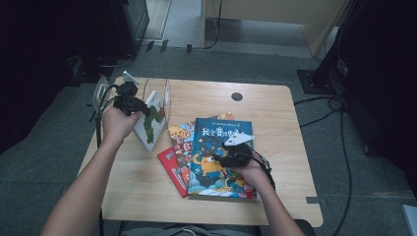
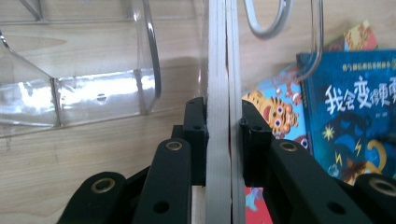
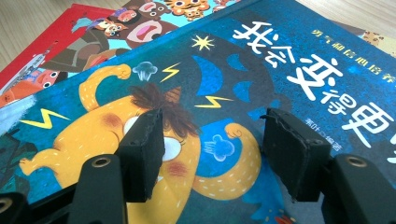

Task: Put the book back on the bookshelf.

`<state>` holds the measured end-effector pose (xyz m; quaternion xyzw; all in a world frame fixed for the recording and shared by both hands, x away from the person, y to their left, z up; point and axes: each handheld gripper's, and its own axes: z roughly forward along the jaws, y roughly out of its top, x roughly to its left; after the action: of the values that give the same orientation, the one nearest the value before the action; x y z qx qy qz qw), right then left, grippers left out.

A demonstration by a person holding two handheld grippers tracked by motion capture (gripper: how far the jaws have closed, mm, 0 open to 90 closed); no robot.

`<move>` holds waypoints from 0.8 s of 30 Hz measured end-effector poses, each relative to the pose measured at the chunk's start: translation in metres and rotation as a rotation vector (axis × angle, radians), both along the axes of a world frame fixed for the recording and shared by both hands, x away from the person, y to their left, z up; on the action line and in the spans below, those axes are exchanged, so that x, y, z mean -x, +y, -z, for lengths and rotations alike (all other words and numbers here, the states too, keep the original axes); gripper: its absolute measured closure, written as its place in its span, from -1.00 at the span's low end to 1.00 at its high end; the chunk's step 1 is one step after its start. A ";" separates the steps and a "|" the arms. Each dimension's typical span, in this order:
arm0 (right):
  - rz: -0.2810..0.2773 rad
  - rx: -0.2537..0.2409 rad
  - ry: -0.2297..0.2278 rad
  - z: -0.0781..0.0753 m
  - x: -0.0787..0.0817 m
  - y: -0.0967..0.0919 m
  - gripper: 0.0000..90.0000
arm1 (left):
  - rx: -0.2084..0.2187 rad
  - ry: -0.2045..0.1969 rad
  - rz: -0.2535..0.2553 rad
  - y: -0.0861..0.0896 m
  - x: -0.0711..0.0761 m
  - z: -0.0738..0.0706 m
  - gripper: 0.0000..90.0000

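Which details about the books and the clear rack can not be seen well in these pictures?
- Held book: left gripper view shows just its edge between the jaws; the cover is hidden.
- Red book: high view, mostly covered by the tiger book and blue book.
- Clear rack: high view, its slots are too transparent and small to count.
- Blue book's title: right gripper view, cut off by the right edge.

Books and rack on the table (image 1: pixel 275 113)

A held book (image 1: pixel 150 123) stands upright at the clear rack (image 1: pixel 164 93) (left side); three stacked books (image 1: pixel 216 152) lie to its right.
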<state>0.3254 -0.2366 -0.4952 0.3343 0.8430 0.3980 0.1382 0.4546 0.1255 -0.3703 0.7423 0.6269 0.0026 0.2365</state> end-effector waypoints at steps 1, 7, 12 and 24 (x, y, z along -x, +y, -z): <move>-0.001 0.000 -0.001 0.000 0.000 0.000 -0.15 | 0.000 0.000 0.000 0.000 0.000 0.000 0.73; 0.003 0.001 -0.003 0.000 -0.001 0.000 -0.15 | -0.022 -0.003 -0.039 -0.004 -0.010 -0.002 0.73; 0.005 0.001 -0.002 0.000 -0.001 0.001 -0.15 | -0.007 0.000 -0.057 -0.003 -0.018 -0.004 0.73; 0.007 0.001 -0.002 0.000 -0.001 0.001 -0.15 | 0.020 0.005 -0.093 -0.006 -0.034 0.001 0.73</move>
<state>0.3266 -0.2351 -0.4954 0.3367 0.8418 0.3976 0.1407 0.4884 0.1198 -0.3717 0.7098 0.6615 0.0055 0.2419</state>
